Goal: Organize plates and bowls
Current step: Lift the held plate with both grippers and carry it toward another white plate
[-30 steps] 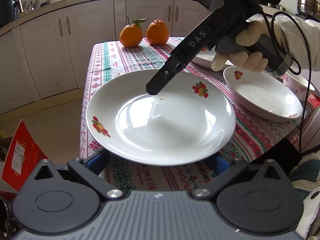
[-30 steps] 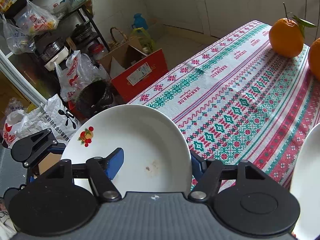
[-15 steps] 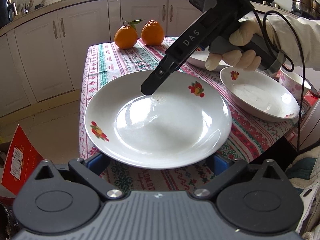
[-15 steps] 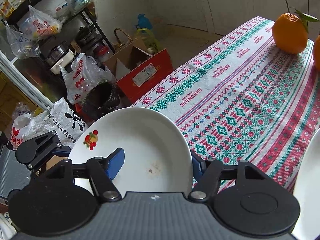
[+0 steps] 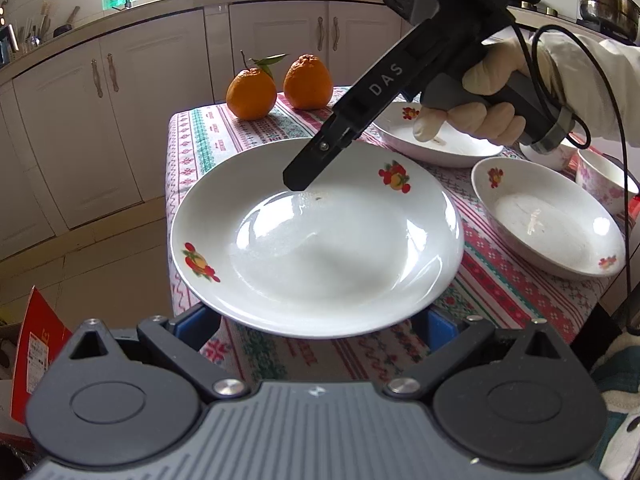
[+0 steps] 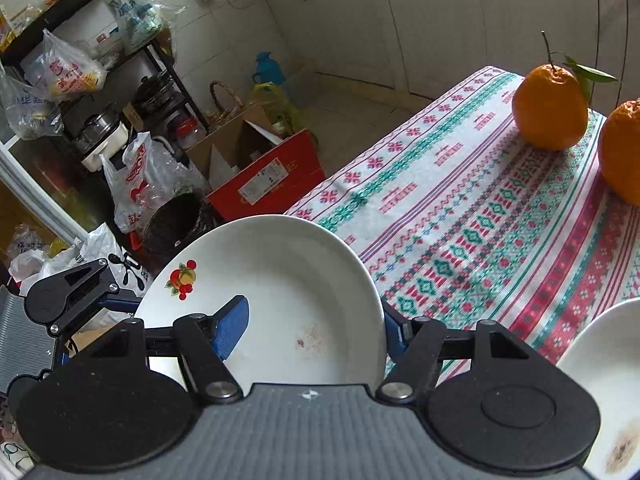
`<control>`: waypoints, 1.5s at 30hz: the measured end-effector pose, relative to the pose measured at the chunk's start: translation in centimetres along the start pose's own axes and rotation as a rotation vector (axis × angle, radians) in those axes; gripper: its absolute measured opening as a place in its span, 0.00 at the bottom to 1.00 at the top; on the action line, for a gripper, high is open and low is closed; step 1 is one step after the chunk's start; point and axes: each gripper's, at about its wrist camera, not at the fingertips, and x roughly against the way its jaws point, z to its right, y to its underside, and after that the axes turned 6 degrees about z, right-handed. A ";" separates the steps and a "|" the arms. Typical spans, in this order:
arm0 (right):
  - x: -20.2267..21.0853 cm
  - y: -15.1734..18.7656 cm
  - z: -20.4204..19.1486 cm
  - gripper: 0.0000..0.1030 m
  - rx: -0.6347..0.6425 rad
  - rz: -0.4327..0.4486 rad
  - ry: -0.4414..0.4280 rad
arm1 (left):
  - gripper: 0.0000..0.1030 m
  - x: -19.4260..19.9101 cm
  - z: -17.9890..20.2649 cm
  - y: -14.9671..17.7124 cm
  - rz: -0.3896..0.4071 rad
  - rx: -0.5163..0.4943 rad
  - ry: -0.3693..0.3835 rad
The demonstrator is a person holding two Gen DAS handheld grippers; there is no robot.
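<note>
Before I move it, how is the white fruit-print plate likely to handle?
The fruit-print plate looks glossy, so probably slippery in the right gripper. It seems rigid ceramic, likely fragile; it overhangs the tablecloth edge, so a slip could break it.

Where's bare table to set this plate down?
Bare tablecloth runs between the oranges and the held plate, out to the table edge. The other side is crowded: near dish, far dish, floral bowl.
</note>
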 end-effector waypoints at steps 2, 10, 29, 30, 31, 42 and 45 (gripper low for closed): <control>-0.3 -0.4 0.6 0.71 -0.003 0.005 0.009 | 0.98 -0.7 -0.4 -0.3 -0.003 -0.004 0.003; -1.5 -1.4 2.6 0.71 -0.029 0.020 0.034 | 0.98 -2.7 -1.6 -1.2 -0.012 -0.010 0.012; -2.4 -1.7 3.5 0.71 -0.031 0.026 0.071 | 0.98 -3.5 -1.9 -1.7 -0.023 -0.038 0.012; -2.4 -1.7 3.6 0.71 -0.032 0.026 0.072 | 0.98 -3.5 -1.9 -1.7 -0.023 -0.039 0.012; -2.5 -1.7 3.6 0.71 -0.034 0.027 0.072 | 0.98 -3.5 -1.9 -1.7 -0.022 -0.039 0.011; -2.5 -1.7 3.5 0.77 -0.017 0.024 0.075 | 0.98 -3.6 -1.8 -1.8 -0.019 -0.035 0.020; -2.6 -1.7 3.3 0.81 -0.008 0.020 0.076 | 0.98 -3.8 -1.9 -1.9 -0.019 -0.036 0.022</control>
